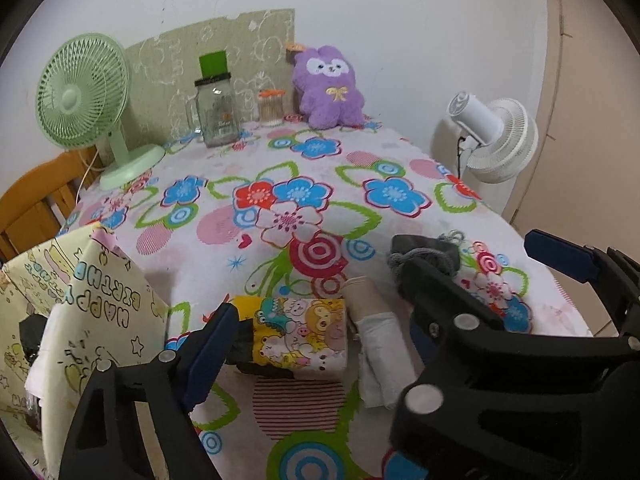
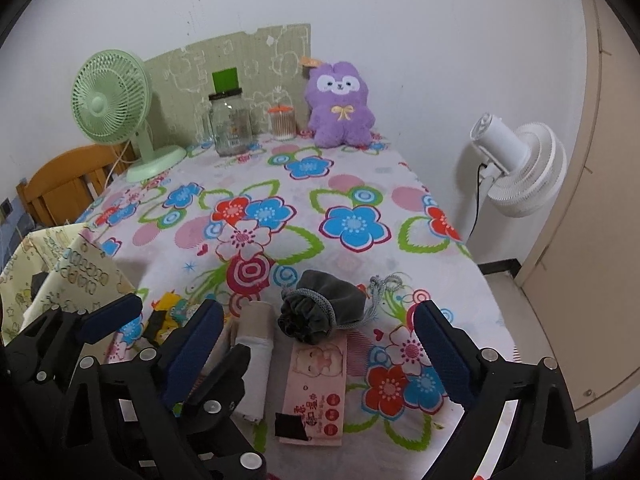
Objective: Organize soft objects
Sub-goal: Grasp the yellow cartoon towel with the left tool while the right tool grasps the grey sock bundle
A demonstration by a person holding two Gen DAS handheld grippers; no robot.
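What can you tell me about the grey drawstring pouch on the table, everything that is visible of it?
The grey drawstring pouch looks like soft velvety fabric. Its mouth is gathered shut into dark folds, ringed by a lighter grey braided cord whose loose end curls beside it. It lies slumped on the flowered tablecloth, next to a rolled white cloth, its mouth at the top edge of a pink packet. No gripper touches it.

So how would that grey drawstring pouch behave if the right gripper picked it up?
The grey drawstring pouch looks soft and slumped, so it would probably sag and squash between the pads. Its loose cord would likely dangle. It seems unlikely to roll.
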